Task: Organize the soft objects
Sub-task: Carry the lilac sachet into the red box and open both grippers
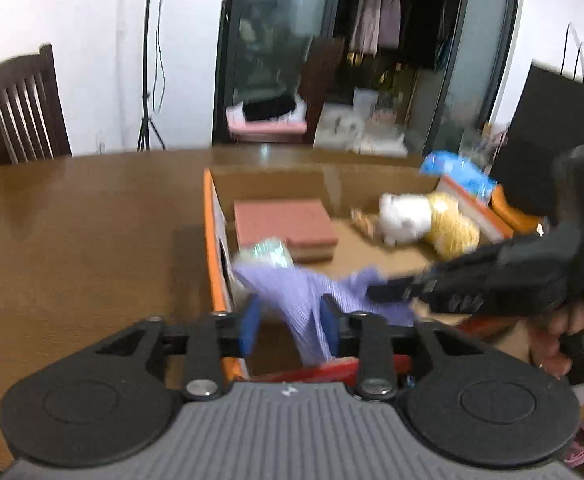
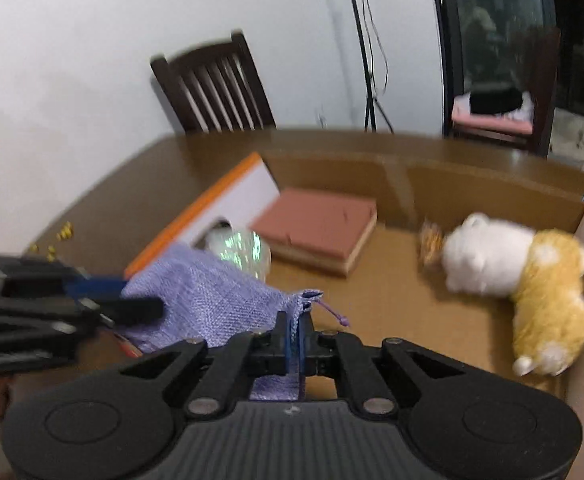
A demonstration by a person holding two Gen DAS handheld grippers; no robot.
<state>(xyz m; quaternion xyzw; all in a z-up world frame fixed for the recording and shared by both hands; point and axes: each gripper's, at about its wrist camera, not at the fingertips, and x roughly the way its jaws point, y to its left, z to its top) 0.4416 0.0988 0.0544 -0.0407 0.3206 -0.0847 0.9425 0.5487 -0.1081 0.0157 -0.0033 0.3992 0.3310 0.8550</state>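
A lilac drawstring cloth bag (image 2: 208, 300) hangs between both grippers over the near left corner of an open cardboard box (image 2: 491, 184). My right gripper (image 2: 296, 332) is shut on the bag's gathered mouth. My left gripper (image 1: 290, 320) stands open around the bag's (image 1: 303, 292) other end, its blue pads either side of the cloth. Inside the box lie a pink sponge block (image 2: 315, 228), a shiny iridescent ball (image 2: 240, 250) and a white and yellow plush dog (image 2: 519, 276). The right gripper shows in the left wrist view (image 1: 387, 290).
The box sits on a brown wooden table (image 1: 72, 232). A dark wooden chair (image 1: 20, 104) stands behind the table at the left. A blue packet (image 1: 457, 174) and a black bag (image 1: 551, 128) lie beyond the box's right wall. Small yellow bits (image 2: 64, 234) lie on the table.
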